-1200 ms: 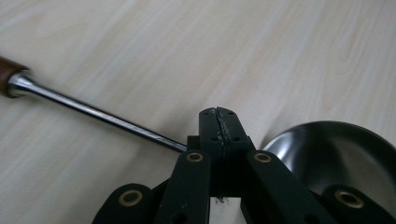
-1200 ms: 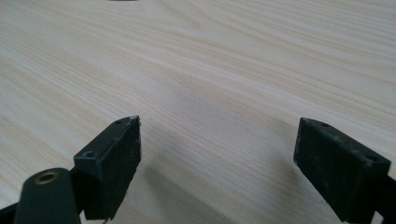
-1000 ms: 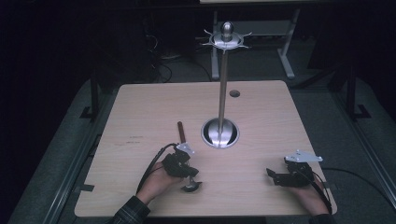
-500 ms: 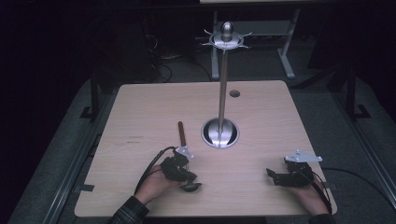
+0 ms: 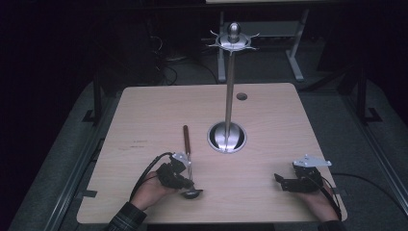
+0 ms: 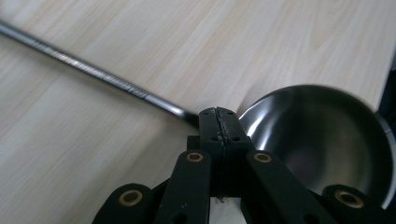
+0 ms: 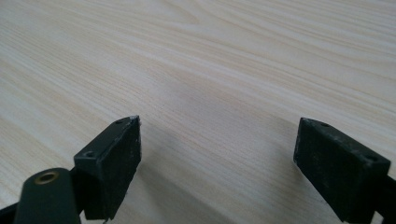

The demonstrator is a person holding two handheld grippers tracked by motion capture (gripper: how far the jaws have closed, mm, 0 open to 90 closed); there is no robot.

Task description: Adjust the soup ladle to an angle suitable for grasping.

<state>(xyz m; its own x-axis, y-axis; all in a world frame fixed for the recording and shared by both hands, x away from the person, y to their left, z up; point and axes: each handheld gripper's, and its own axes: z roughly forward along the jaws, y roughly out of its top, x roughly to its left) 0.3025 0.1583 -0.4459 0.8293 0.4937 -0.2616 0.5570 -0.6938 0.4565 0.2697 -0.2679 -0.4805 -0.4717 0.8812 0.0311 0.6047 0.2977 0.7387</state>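
A ladle lies on the wooden table (image 5: pixel 269 115), its brown handle (image 5: pixel 185 137) pointing away and its steel bowl (image 5: pixel 191 194) near the front edge. My left gripper (image 5: pixel 185 182) is shut on the ladle's thin neck, right where the shaft meets the bowl. In the left gripper view the jaws (image 6: pixel 219 119) are pressed together, with the shaft (image 6: pixel 93 74) running off up-left and the bowl (image 6: pixel 317 135) to the right. My right gripper (image 5: pixel 281 182) rests at the front right of the table. Its jaws (image 7: pixel 217 154) are wide open over bare wood.
A tall steel stand rises from a round base (image 5: pixel 226 137) at the table's middle, its pole (image 5: pixel 230 86) topped by a ring of hooks (image 5: pixel 233 41). A small round hole (image 5: pixel 242 96) sits behind it. Dark floor and table legs surround the table.
The left gripper and the ladle's bowl have shifted slightly toward the near edge. The right gripper has stayed put.
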